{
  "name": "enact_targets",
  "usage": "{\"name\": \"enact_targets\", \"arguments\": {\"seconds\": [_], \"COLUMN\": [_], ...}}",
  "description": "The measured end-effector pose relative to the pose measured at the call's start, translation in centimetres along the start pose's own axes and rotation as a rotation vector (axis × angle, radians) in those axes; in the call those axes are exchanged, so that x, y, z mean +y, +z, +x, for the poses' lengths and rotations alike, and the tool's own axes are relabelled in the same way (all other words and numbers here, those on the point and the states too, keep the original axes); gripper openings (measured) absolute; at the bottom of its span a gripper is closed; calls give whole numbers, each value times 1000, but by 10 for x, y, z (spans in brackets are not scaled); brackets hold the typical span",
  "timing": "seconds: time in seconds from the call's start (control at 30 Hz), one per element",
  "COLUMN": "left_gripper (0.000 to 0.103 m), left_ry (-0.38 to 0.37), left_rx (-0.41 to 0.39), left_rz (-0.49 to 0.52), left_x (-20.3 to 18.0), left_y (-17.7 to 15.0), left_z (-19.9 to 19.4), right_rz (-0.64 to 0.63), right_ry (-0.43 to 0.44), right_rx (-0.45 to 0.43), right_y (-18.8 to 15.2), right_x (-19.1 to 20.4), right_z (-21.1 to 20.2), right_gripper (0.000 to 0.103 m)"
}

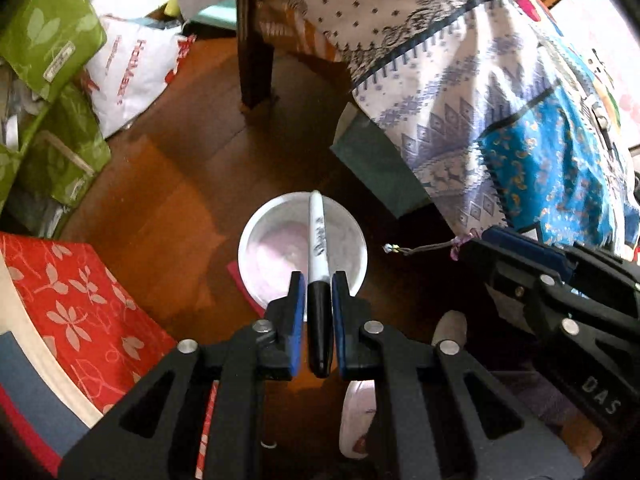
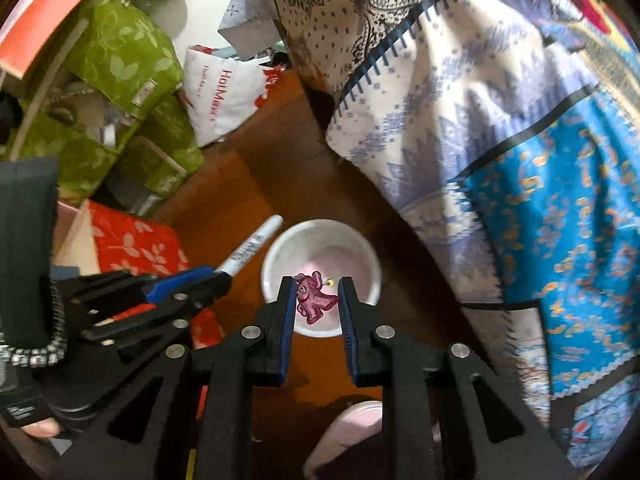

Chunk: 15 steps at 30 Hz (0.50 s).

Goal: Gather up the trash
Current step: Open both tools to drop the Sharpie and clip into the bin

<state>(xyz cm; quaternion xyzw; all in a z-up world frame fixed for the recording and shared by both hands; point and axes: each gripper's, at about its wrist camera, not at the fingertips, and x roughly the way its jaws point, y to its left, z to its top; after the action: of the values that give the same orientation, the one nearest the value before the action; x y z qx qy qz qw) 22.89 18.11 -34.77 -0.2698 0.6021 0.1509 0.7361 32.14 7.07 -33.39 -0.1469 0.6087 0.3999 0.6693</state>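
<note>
left gripper [image 1: 317, 292]: black plastic frame, two straight fingers lined with blue pads
left gripper linkage: angled black arms with triangular cut-outs, joined by round silver pins
left gripper, seen from the right wrist [image 2: 208, 280]: black body, blue pad along one finger, small silver screws on the side
right gripper [image 2: 317, 298]: same black build, blue pads with ribbed edges on the inner faces
right gripper linkage: four silver pivot pins, triangular openings in the arms
right gripper, seen from the left wrist [image 1: 500, 240]: black casing with raised letters "DAS", silver screws
strap [image 2: 36, 352]: black band edged with sparkling studs
</note>
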Motion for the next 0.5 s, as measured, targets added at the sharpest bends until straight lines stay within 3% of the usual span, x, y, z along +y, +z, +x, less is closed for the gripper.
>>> {"name": "enact_targets", "arguments": {"seconds": [0.07,0.2,0.5], "left_gripper": [12,13,13], "left_ry": [-15,2,10], "left_rx": [9,4,-94], "left_rz": [-17,-27,-8], "left_x": [3,8,6], "left_y": [2,3,-4], "left_z": [1,-2,-45], "right_rz": [20,33,2], "right_ry": [31,26,-24], "right_rx": [19,40,-3], "right_y": [1,-1,-9], "right_x": [-2,-6,-5], "right_z": [3,6,-16], "right_gripper": [21,34,34]}}
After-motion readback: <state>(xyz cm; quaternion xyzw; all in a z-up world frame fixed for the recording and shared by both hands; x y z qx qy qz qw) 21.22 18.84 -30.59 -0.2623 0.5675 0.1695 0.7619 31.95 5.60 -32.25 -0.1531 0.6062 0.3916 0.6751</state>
